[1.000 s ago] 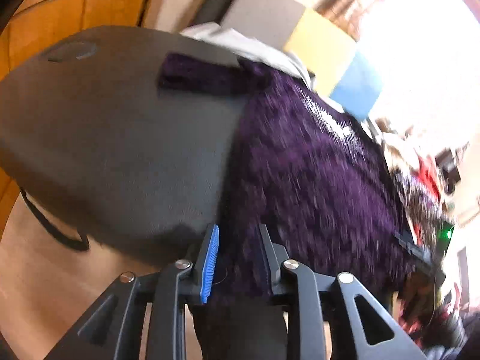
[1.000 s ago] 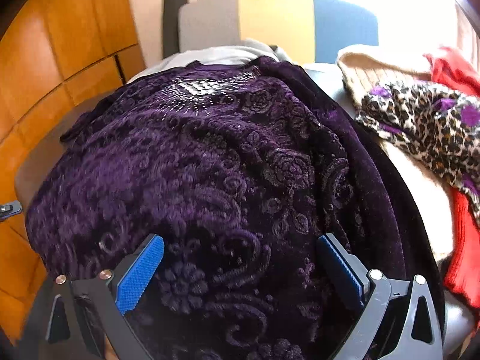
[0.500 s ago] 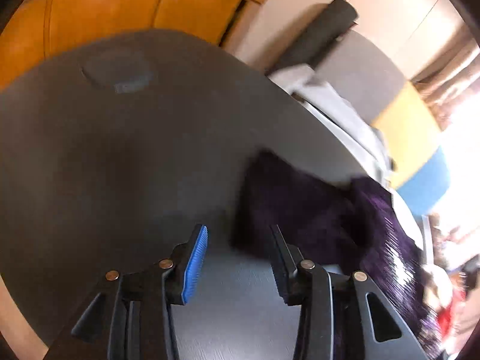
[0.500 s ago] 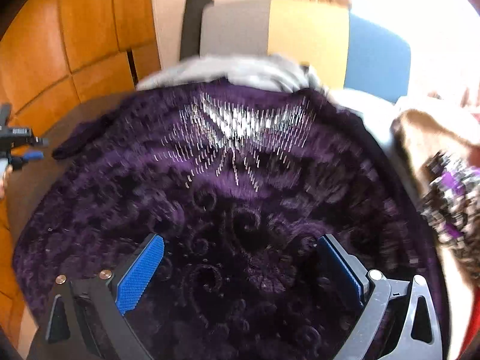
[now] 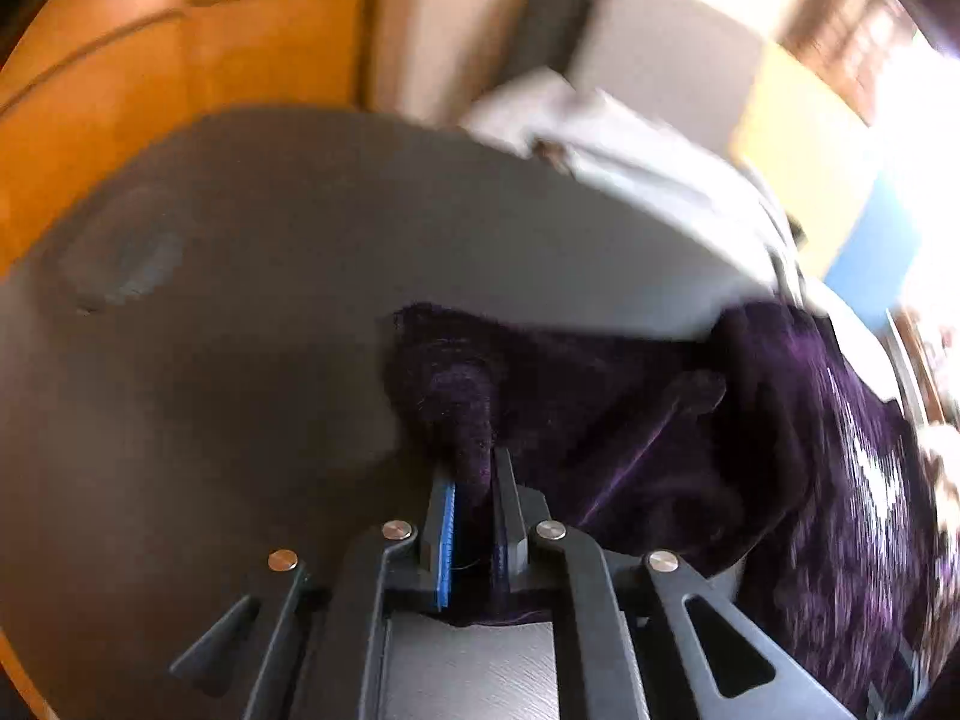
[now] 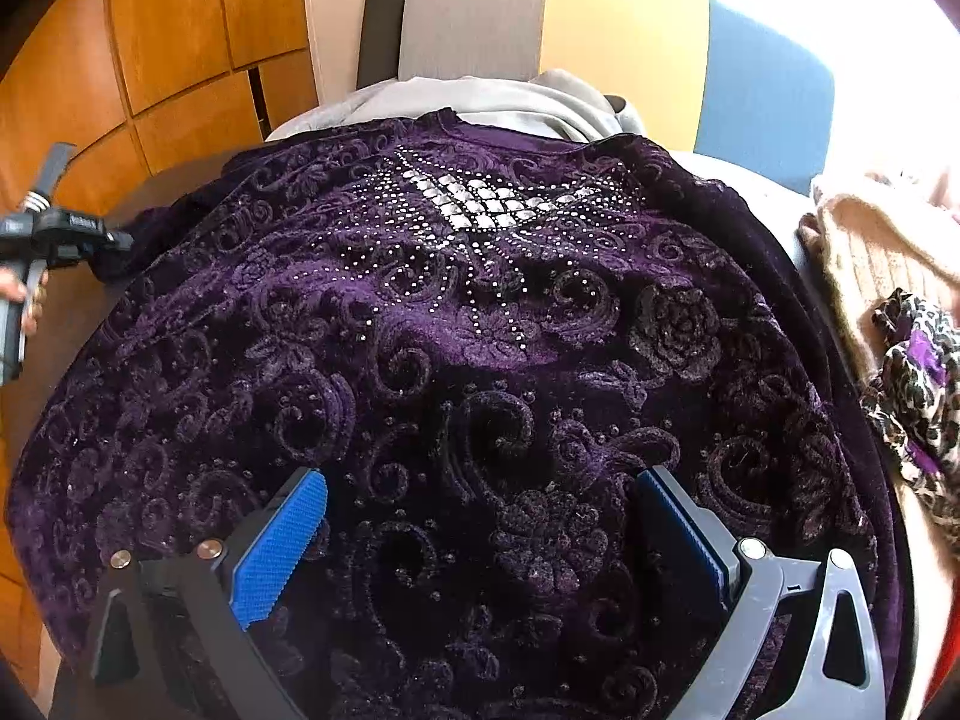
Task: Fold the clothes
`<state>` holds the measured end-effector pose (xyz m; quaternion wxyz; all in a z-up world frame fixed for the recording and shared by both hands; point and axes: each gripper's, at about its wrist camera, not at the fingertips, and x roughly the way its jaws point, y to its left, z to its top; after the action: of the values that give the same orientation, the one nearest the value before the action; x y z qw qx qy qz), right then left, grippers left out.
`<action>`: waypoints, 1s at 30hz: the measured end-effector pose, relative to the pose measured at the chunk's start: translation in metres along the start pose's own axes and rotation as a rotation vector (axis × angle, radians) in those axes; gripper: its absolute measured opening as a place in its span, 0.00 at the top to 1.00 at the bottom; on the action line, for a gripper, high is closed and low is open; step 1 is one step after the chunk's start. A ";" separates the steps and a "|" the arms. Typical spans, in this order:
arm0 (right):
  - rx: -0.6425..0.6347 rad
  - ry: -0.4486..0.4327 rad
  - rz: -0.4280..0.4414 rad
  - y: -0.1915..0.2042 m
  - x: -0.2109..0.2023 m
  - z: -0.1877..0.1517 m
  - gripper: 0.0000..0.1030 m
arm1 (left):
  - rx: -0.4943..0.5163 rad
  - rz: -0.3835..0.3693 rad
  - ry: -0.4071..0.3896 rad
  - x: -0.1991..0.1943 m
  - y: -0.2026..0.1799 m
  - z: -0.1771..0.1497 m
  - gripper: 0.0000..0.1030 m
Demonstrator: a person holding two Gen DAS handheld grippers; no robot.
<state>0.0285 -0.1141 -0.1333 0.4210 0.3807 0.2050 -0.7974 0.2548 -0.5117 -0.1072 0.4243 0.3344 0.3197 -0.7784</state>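
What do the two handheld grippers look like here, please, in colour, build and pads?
The left gripper has matte black fingers on black linkage arms with cut-out openings and silver pivot pins, and a ridged blue pad on one finger. The right gripper has the same build with silver pins, its frame black on one side and grey on the other, and textured blue pads. No cables or sleeves show.

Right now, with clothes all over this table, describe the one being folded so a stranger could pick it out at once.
Start at the dark round table in front of the grey, yellow and blue chair. The purple velvet top lies spread across it, with the grey garment behind and the leopard-print one beside it. Only it bears a silver stud pattern below the neckline.
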 end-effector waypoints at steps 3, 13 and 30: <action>0.001 -0.003 0.001 -0.001 0.001 0.000 0.00 | -0.086 0.044 -0.080 -0.019 0.030 0.024 0.92; 0.002 -0.005 0.000 -0.004 0.002 0.002 0.00 | -0.310 0.173 -0.100 -0.039 0.069 0.045 0.77; 0.044 -0.034 0.068 -0.009 -0.016 0.016 0.00 | 0.313 -0.278 0.063 -0.076 -0.131 -0.206 0.73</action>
<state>0.0204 -0.1110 -0.1106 0.4429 0.3829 0.1672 -0.7933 0.2233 -0.2594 -0.1366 0.2455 0.3729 0.2511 -0.8588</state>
